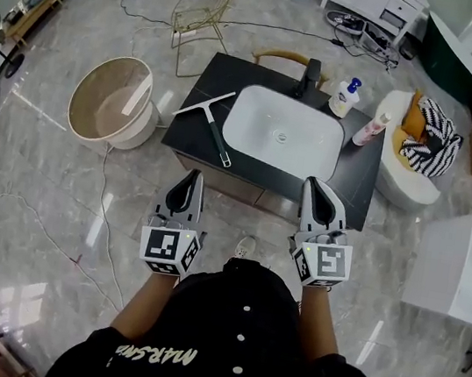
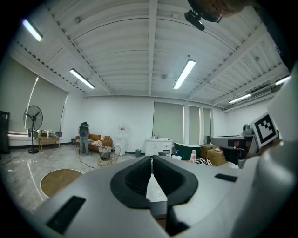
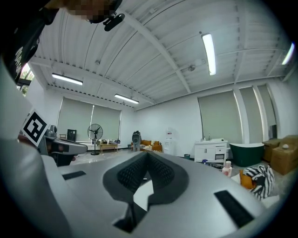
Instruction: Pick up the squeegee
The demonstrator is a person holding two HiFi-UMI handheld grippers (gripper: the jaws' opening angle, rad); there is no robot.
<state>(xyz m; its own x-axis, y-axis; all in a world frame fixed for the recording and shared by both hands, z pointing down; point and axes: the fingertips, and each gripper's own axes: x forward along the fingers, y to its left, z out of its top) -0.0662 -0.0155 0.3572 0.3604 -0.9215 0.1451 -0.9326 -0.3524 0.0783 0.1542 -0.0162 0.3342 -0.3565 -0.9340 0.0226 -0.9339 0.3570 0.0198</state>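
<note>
**A:** What does the head view show?

**B:** The squeegee (image 1: 209, 122) lies flat on the dark surface (image 1: 360, 178), just left of the sink (image 1: 285, 133). Its blade is toward the far left corner and its handle runs toward the near edge. The left tongs (image 1: 192, 175) and the right tongs (image 1: 315, 185) are side by side in front of the person, by the surface's near edge. Neither touches the squeegee.

**A:** And the left gripper view?

**B:** The left tongs (image 2: 151, 160) have their jaws together with nothing between them. They point level across the room, and the squeegee is not in this view.

**A:** The right gripper view?

**B:** Much the same. The right tongs (image 3: 148, 155) are also closed on nothing, and they look over the room, not down at the surface.

**A:** So which step is in hand?

**B:** It looks like the approach, with no grasp begun. The left tongs are the nearer to the handle, so they seem the likelier pair to take it. They would need to part their jaws, tip downward and reach forward to straddle the handle. Because the handle is thin and lies flat, the tips probably have to come right down to the surface before closing.
</note>
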